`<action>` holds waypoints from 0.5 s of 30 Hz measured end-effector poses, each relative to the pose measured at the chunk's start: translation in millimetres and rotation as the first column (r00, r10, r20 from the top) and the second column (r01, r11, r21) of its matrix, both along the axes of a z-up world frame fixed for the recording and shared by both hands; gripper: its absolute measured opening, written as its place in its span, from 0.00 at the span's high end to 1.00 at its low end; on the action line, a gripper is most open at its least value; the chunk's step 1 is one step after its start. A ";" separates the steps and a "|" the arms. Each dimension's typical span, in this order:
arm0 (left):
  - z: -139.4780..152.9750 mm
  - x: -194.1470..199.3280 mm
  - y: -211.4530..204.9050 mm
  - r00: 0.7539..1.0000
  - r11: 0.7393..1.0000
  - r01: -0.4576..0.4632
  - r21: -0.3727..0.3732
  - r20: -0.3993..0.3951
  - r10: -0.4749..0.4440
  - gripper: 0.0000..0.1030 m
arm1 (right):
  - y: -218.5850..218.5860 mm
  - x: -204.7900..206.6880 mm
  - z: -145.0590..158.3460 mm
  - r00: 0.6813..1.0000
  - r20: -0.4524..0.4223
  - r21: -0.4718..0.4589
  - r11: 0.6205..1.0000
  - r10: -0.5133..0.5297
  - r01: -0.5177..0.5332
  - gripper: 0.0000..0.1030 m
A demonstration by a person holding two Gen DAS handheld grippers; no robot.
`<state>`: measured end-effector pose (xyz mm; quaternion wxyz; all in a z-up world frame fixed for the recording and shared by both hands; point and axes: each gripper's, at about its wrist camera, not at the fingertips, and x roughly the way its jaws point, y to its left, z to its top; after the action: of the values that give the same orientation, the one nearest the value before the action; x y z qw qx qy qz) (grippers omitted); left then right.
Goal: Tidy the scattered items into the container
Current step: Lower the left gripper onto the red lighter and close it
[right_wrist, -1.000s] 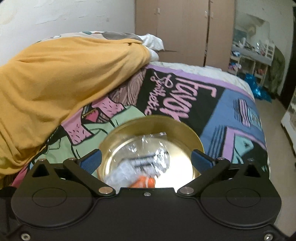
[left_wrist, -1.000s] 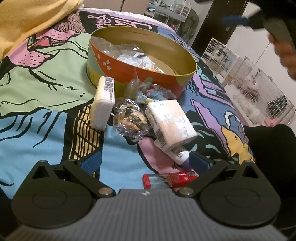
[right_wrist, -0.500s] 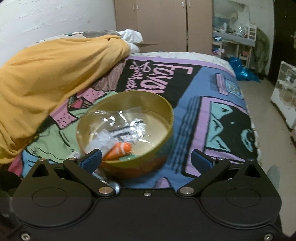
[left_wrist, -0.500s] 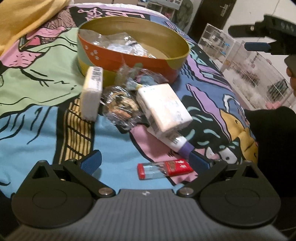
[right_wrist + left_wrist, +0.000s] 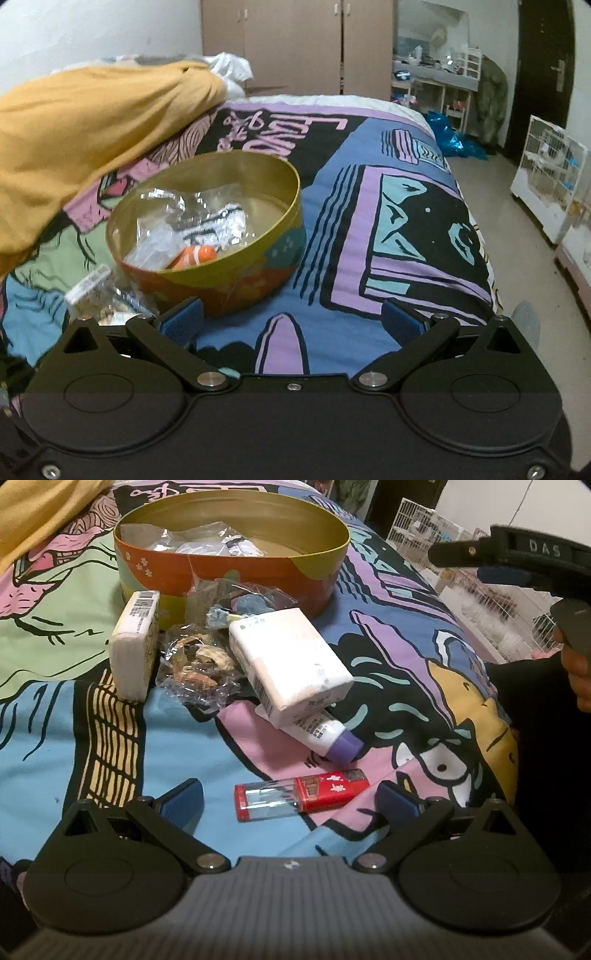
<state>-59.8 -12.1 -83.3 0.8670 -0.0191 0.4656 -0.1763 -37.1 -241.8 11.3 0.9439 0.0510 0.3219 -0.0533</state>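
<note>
A round tin (image 5: 229, 572) with a gold inside and orange wall sits on the bed; it also shows in the right wrist view (image 5: 221, 273), holding clear bags and an orange clownfish toy (image 5: 194, 256). In front of it lie two white tissue packs (image 5: 135, 646) (image 5: 291, 661), clear bags of small items (image 5: 195, 664), a white tube with a purple cap (image 5: 325, 734) and a red and clear box (image 5: 301, 794). My left gripper (image 5: 290, 801) is open, low over the bed, with the red box between its fingers. My right gripper (image 5: 291, 323) is open and empty, right of the tin.
The patterned bedspread (image 5: 55, 716) covers the bed. A yellow blanket (image 5: 81, 140) is heaped at the far left. White wire cages (image 5: 550, 184) stand on the floor to the right. A wardrobe (image 5: 295, 44) is at the back.
My left gripper has moved forward and down toward the red box. My right gripper has pulled back and to the right, away from above the tin.
</note>
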 end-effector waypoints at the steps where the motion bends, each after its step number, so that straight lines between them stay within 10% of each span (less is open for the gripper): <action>1: 0.2 1.2 -0.3 1.000 1.000 -0.010 -0.005 0.000 0.010 0.00 | -1.8 0.1 -1.5 1.000 0.006 0.016 1.000 -0.008 0.008 0.00; 15: -9.3 11.8 -19.5 1.000 0.997 -0.003 0.072 -0.027 0.005 0.00 | -3.3 6.4 -15.9 0.999 0.010 0.114 0.993 -0.030 0.029 0.00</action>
<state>-48.0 -31.7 -92.6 0.8611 0.0091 0.4833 -0.1575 -30.6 -245.1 -4.6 0.9405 0.1096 0.3180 -0.0485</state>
